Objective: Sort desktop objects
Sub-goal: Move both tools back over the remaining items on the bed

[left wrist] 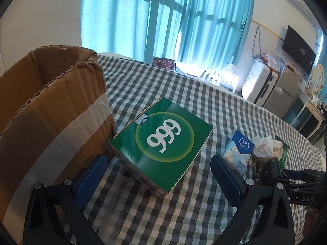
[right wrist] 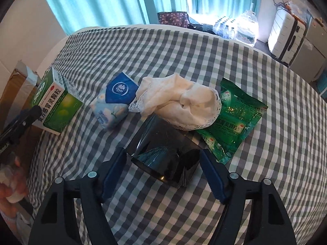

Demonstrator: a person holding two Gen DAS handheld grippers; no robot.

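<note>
A green medicine box marked 999 [left wrist: 161,145] lies on the checked tablecloth beside a cardboard box [left wrist: 51,110]; it also shows in the right wrist view [right wrist: 57,104]. My left gripper [left wrist: 159,175] is open, its pads either side of the box's near end, not touching. My right gripper [right wrist: 163,173] is open around a black glossy container [right wrist: 165,153], its pads close to the container's sides. A white crumpled cloth [right wrist: 175,100] lies over the container's far part. A blue tissue pack [right wrist: 114,102] and a green sachet pack [right wrist: 235,118] lie beside it.
The tissue pack [left wrist: 237,149] and cloth [left wrist: 265,147] show right of the left gripper, with the right gripper's black frame [left wrist: 296,183] close by. The table's far edge faces teal curtains [right wrist: 114,0], water bottles [right wrist: 224,28] and a white suitcase [right wrist: 286,34].
</note>
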